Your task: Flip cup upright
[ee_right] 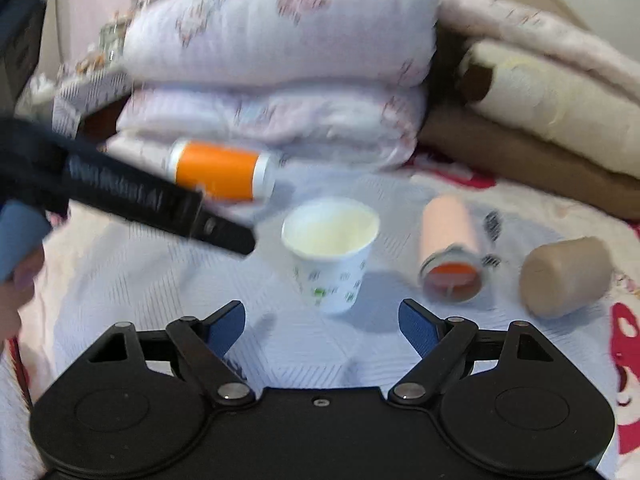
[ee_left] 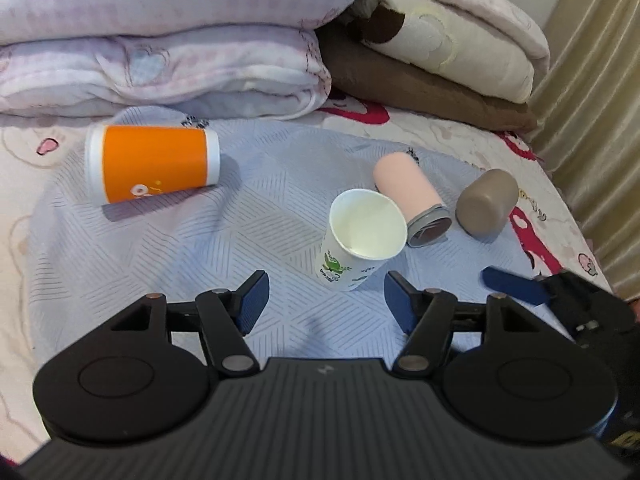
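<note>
A white paper cup [ee_left: 360, 236] with green print stands upright on the pale blue cloth [ee_left: 180, 248], mouth up; it also shows in the right wrist view [ee_right: 332, 252]. My left gripper [ee_left: 324, 300] is open and empty, just in front of the cup. My right gripper [ee_right: 322, 324] is open and empty, a short way before the cup; it shows in the left wrist view [ee_left: 516, 286] at the right. An orange cup [ee_left: 152, 162] lies on its side at the far left. A pink cup [ee_left: 412, 196] and a brown cup [ee_left: 486, 204] lie on their sides to the right.
Folded quilts [ee_left: 160, 40] and brown and cream blankets [ee_left: 432, 64] are stacked behind the cloth. A curtain [ee_left: 600, 100] hangs at the right. The left gripper's body [ee_right: 132, 200] crosses the left of the blurred right wrist view.
</note>
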{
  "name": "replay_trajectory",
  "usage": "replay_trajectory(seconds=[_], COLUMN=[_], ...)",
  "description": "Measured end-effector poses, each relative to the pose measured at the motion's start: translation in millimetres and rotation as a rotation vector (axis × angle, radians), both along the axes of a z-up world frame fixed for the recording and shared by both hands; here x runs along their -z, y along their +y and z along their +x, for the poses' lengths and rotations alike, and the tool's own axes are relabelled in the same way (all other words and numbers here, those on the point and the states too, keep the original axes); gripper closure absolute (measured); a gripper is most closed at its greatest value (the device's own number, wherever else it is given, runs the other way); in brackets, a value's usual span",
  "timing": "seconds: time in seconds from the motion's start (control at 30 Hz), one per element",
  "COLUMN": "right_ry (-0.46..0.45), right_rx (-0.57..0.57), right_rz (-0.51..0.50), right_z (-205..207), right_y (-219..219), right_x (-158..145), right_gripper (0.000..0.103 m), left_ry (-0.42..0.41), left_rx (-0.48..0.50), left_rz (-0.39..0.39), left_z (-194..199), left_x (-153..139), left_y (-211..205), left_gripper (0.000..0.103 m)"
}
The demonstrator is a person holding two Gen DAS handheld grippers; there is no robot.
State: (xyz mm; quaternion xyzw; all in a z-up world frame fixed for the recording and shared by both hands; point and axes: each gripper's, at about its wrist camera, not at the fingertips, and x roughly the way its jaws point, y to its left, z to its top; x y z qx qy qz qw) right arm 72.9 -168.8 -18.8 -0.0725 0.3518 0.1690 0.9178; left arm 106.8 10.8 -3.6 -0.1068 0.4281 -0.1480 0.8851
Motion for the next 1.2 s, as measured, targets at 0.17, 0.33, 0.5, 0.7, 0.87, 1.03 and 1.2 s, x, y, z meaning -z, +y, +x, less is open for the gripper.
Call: replay_trajectory(seconds=[0.17,0.33,0.5,0.7,0.87,1.03,1.2], right_ry=[-0.088,-0.114,-0.142,-0.196,-0.210,-0.202,-0.172], right_rx=[0.047,0.087,0.147,0.203,0.253,0.292,0.334], right_rz=[-0.014,0.019,0.030,0.020,-0.017,0.021,0.056], right_z=[-22,-38,-62,-84,-96,-106,-114], right_y=[-8,-24,-31,-27,-24,-28,-33], right_x=[-30,-51,-65,-73,-77,-81,-76], right_gripper=[0.016,0.016,0.016,0.015,0.001,0.000,0.000], left_ry=[-0.033,-0.065,-0.116,-0.147,-0.148,-0.200,-0.224], left_rx=[-0.016,-0.025,-0.061,-0.066,-0.056,-0.037,-0.041], left_rz=[0.001,0.023,0.040,0.075,0.096,0.126,0.137], left_z=[-21,-43,-64,-83,-95,-113,-124], left_x=[-20,-41,-58,-59,-56,-61,-62], left_y=[-6,-10,-11,-18,-17,-17,-14], left_gripper=[0.039,0.037,0.036,0.035,0.031,0.017,0.008])
